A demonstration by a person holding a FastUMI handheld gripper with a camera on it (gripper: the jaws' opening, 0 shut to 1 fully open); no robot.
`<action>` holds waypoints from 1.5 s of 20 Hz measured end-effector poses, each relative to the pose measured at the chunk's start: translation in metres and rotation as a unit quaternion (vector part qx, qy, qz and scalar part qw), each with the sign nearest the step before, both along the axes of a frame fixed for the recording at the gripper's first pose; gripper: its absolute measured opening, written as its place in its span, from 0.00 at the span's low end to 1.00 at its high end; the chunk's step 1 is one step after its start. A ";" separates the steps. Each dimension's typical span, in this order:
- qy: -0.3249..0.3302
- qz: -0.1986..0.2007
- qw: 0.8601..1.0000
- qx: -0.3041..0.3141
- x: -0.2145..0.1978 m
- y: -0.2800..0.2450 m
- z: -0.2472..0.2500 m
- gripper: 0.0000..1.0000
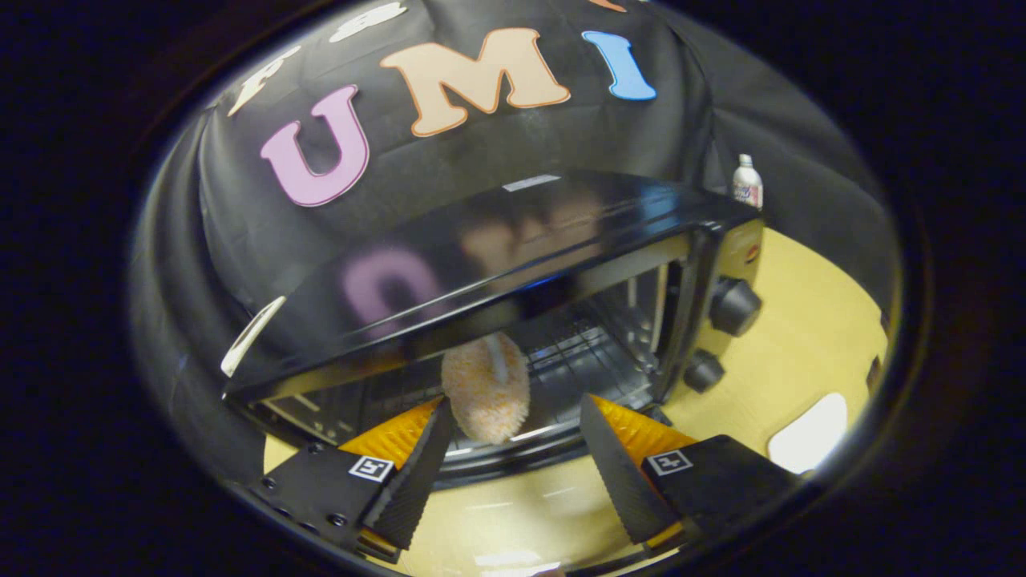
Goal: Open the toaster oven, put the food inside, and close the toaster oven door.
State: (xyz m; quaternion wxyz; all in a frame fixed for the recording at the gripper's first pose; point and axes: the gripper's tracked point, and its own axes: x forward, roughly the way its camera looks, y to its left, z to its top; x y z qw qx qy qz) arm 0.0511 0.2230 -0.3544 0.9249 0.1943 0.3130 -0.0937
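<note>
A: Where is the toaster oven (pixel 513 264) standing?

B: It stands on a yellow table (pixel 801 344), with the black cloth wall behind it. Its front is open, and I can look inside at the wire rack (pixel 585 357).

A: And the food?

B: The food (pixel 486 388) is an oval, crumbed piece, pale orange. It lies at the front of the toaster oven, at the opening, and it reaches a little over the lower front edge. I cannot tell if it rests on the rack or on the door.

A: What about the gripper (pixel 517 445)?

B: Its fingers are spread wide, just in front of the toaster oven. The food is just ahead of them, nearer to the left finger. Neither finger is pressing on it, so the gripper holds nothing.

A: Anything else near the toaster oven?

B: Two dark knobs (pixel 733 306) are on its right side panel, one above the other. A small white bottle (pixel 747 183) stands behind its right back corner.
</note>
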 end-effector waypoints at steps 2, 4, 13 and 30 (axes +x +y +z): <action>0.014 0.007 1.000 -0.012 -0.031 -0.012 0.011 0.98; 0.035 0.021 0.999 -0.024 -0.067 -0.021 0.019 0.99; 0.138 0.083 0.986 -0.039 -0.194 0.007 -0.007 0.99; 0.235 0.155 0.957 -0.066 -0.183 0.041 -0.093 0.98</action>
